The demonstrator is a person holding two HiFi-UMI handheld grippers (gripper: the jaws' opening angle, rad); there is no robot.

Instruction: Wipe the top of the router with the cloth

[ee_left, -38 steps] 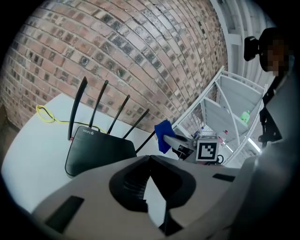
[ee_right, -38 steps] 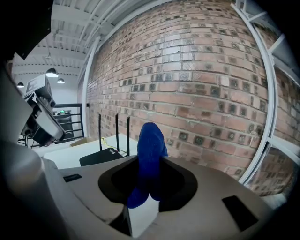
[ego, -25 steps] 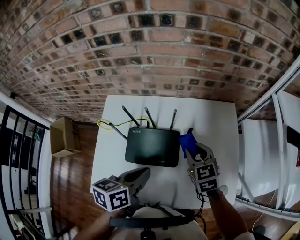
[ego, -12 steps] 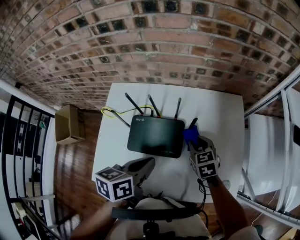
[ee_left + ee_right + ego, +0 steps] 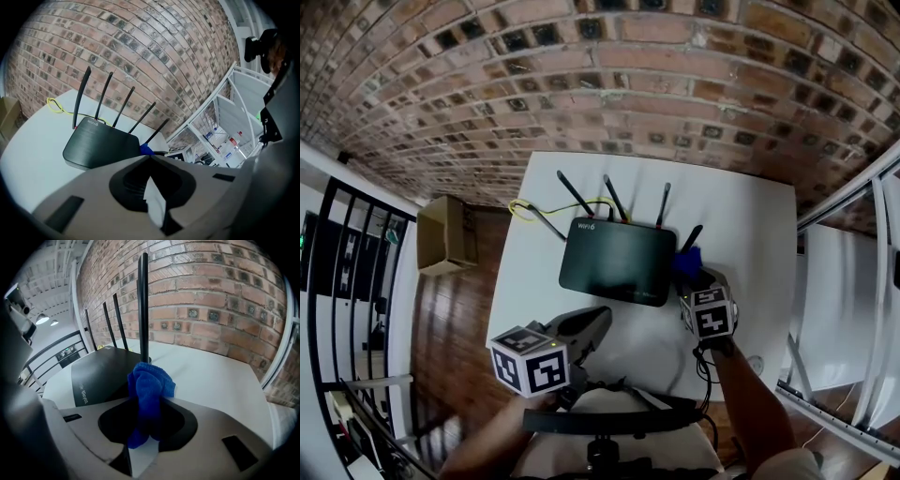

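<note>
A black router (image 5: 614, 261) with several upright antennas lies flat on the white table (image 5: 741, 234). My right gripper (image 5: 691, 277) hovers just off the router's right edge, shut on a bunched blue cloth (image 5: 685, 262). In the right gripper view the cloth (image 5: 149, 386) sticks out between the jaws of that gripper (image 5: 147, 401), in front of one antenna (image 5: 143, 305), with the router (image 5: 103, 373) to the left. My left gripper (image 5: 592, 328) is near the table's front edge, short of the router, shut and empty. Its own view has the gripper (image 5: 150, 157) pointing past the router (image 5: 101, 143).
A yellow cable (image 5: 525, 208) runs from the router's back left corner. A cardboard box (image 5: 445, 234) stands on the wooden floor to the left, beside a black railing (image 5: 337, 281). A brick wall (image 5: 609, 84) lies behind the table. White metal framing (image 5: 844, 309) is on the right.
My right gripper has carried the cloth a little farther back along the router's right edge. The left gripper has barely shifted.
</note>
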